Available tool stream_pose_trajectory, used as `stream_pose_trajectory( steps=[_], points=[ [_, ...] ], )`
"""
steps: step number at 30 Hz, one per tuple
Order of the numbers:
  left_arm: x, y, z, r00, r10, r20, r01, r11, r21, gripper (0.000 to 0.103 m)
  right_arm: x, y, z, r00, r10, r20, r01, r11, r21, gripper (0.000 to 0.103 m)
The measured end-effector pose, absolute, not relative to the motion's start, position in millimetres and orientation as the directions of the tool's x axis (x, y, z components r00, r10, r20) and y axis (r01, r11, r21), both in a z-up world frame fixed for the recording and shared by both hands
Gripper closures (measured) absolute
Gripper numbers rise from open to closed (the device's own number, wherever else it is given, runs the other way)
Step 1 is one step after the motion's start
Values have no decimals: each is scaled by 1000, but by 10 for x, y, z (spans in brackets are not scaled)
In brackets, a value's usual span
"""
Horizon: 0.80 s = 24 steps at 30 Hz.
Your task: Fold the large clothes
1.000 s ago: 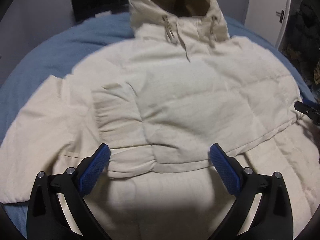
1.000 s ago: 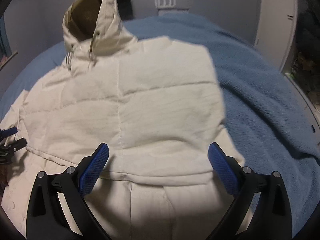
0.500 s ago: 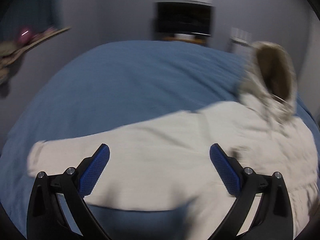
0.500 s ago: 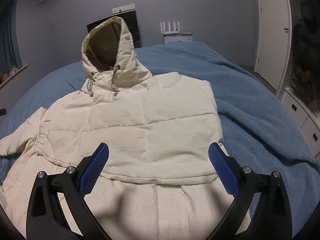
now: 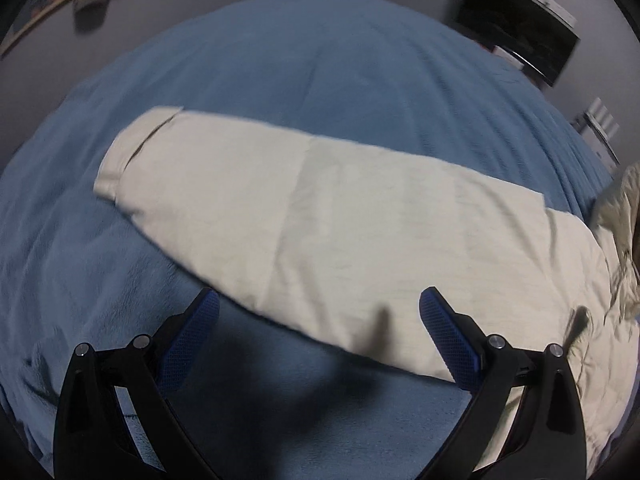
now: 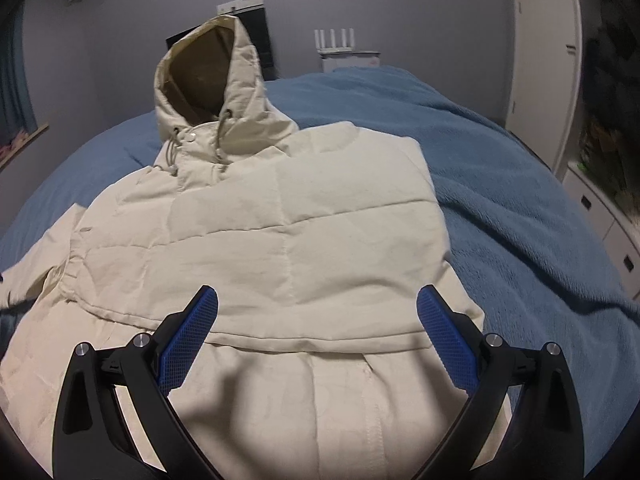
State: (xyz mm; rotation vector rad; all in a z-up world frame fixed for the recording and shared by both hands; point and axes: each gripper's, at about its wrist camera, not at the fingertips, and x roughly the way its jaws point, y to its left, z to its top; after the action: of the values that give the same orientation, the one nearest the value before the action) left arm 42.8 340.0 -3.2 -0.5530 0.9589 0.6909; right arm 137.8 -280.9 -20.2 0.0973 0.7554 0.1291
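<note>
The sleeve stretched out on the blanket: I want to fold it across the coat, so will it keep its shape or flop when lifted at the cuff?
The sleeve looks puffy and soft, so it would likely sag and bend. Its cuff looks flatter, probably easier to pinch.

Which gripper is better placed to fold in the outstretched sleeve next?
Left. The left gripper, open, hovers right over the sleeve lying flat on the blue blanket. The right gripper, also open, faces the jacket's body.
</note>
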Motion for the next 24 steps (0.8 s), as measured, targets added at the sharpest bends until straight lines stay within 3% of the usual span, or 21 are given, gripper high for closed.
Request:
stream_pose_trajectory(
  steps=[5,15,18,21,24],
  points=[
    [359,3611,-185,371,227,-900,-786,593,-174,7,1345,-2813,-197,722,148,-676,-79,988,132,7],
    [307,3945,-364,385,252,-888,-848,477,-232,23,1367,-2761,-238,711,135,-690,-88,991,103,7],
    [304,3978,-336,428,267,-864,-840,471,-270,41,1366,-2738,-240,713,129,-689,-92,992,91,7],
    [266,3967,-217,433,331,-838,-839,488,-241,78,1351,-2699,-221,720,125,-682,-104,992,72,7],
    [202,3928,-49,470,383,-795,-830,499,-250,86,1338,-2652,-214,724,124,-678,-120,991,53,7]
  ],
)
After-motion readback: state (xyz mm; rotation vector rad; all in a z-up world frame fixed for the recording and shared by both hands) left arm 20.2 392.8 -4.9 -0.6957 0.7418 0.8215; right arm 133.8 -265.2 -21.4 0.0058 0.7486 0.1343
